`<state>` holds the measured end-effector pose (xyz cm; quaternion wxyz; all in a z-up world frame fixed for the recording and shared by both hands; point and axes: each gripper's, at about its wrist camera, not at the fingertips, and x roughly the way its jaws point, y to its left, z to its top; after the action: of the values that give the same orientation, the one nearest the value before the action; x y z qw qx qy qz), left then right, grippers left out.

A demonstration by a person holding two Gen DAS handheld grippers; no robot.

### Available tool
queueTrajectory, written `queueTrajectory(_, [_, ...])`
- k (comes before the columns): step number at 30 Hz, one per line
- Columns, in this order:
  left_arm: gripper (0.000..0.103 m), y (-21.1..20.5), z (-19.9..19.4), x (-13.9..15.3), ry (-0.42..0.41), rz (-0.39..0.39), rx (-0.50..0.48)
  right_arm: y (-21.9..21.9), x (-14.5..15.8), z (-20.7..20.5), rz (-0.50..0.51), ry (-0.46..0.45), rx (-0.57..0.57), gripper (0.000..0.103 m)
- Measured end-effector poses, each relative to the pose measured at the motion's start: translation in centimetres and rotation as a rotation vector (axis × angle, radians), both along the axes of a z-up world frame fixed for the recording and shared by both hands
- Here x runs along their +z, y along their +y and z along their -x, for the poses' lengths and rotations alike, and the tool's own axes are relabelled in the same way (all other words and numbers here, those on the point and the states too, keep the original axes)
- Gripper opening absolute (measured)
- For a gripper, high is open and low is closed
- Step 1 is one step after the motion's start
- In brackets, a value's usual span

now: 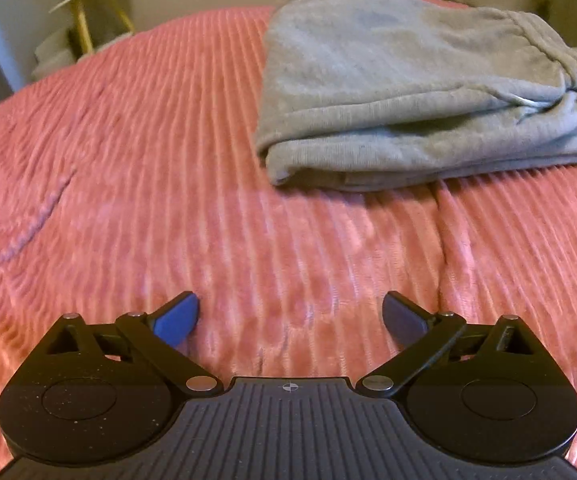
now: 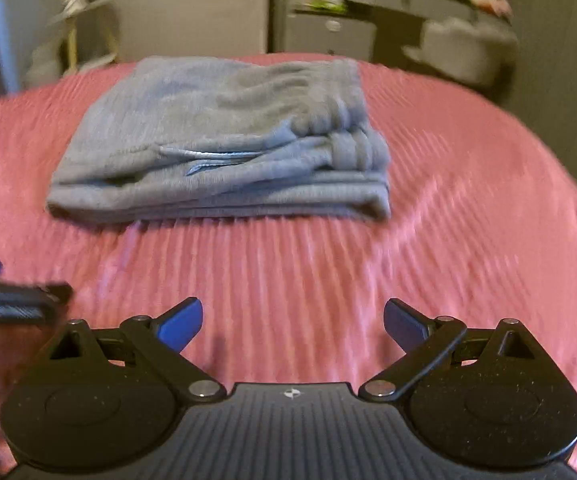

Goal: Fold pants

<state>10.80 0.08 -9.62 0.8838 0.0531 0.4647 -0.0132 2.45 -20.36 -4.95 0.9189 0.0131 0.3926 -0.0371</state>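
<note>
Left gripper (image 1: 291,316) and right gripper (image 2: 293,320): blue-padded fingers spread wide, holding nothing, well clear of the grey knit pants (image 2: 224,140). The pants lie as a compact folded stack on the pink ribbed bedspread (image 1: 168,160). Folding appears complete; at most, squaring of the edges remains.

- A bed (image 1: 168,152) covered in a pink ribbed spread fills both wrist views, its cover lined with narrow ridges running from the near edge to the far edge.
- Grey pants (image 1: 420,92) lie folded into a compact, stacked rectangle directly on the spread, close to the bed's far edge.
- The gathered waistband sits at the bundle's right end; the layered fold edges face the near edge.
- A diagonal crease marks the spread toward the bed's left side, and another rumple runs beside the pants on the right.
</note>
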Motion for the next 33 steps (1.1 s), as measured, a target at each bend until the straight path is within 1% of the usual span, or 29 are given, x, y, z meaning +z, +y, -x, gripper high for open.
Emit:
queueTrajectory(2, [0.102,0.9,-0.1,0.3,0.022,0.024,0.069,-0.3,0.4,0.8,-0.071,0.003,-0.047,0.097])
queueTrajectory(3, [0.102,1.5,0.0,0.3,0.028,0.029,0.101,-0.3,0.4,1.3,-0.086,0.006,-0.048,0.097])
queueTrajectory(4, [0.102,1.9,0.1,0.3,0.032,0.011,0.131,-0.1,0.4,1.8,-0.088,0.005,-0.036,0.097])
queueTrajectory(5, [0.102,2.3,0.2,0.3,0.032,0.004,0.144,0.1,0.4,2.2,-0.071,-0.002,-0.026,0.097])
queueTrajectory(6, [0.102,2.6,0.4,0.3,0.031,0.006,0.151,0.4,0.4,2.5,-0.033,-0.012,-0.034,0.097])
queueTrajectory(8, [0.103,2.8,0.6,0.2,0.023,-0.072,0.198,1.0,0.6,2.5,0.034,-0.013,-0.049,0.097])
queueTrajectory(11, [0.103,2.9,1.2,0.4,0.02,-0.128,0.237,1.8,0.6,2.4,0.09,0.034,-0.032,0.097])
queueTrajectory(14, [0.103,3.5,1.4,0.7,0.03,-0.123,0.292,1.9,1.2,3.2,0.098,0.03,-0.05,0.097])
queueTrajectory(17, [0.103,5.4,1.8,1.5,0.042,-0.047,0.373,1.8,2.1,4.0,0.068,0.002,-0.053,0.097])
queueTrajectory(19, [0.102,6.3,2.2,2.3,0.019,0.015,0.409,1.7,2.6,4.3,0.051,-0.01,-0.059,0.097])
queueTrajectory(21, [0.102,6.5,2.7,3.1,-0.017,0.088,0.378,1.7,2.8,4.3,0.038,-0.007,-0.058,0.097])
queueTrajectory(22, [0.102,6.0,3.1,3.5,-0.04,0.11,0.343,1.8,2.8,4.2,0.038,-0.003,-0.057,0.097])
queueTrajectory(25, [0.102,3.6,4.1,4.7,-0.101,0.116,0.22,2.3,3.3,3.5,0.055,0.015,-0.047,0.097])
queueTrajectory(27, [0.102,2.3,4.7,5.2,-0.122,0.123,0.144,2.6,3.9,3.2,0.058,0.017,-0.039,0.097])
queueTrajectory(30, [0.102,1.0,5.4,5.9,-0.148,0.137,0.075,3.1,5.1,2.7,0.074,0.015,-0.02,0.097])
queueTrajectory(33, [0.102,0.4,5.7,6.5,-0.179,0.136,0.062,3.8,5.8,2.3,0.11,-0.021,0.028,0.097])
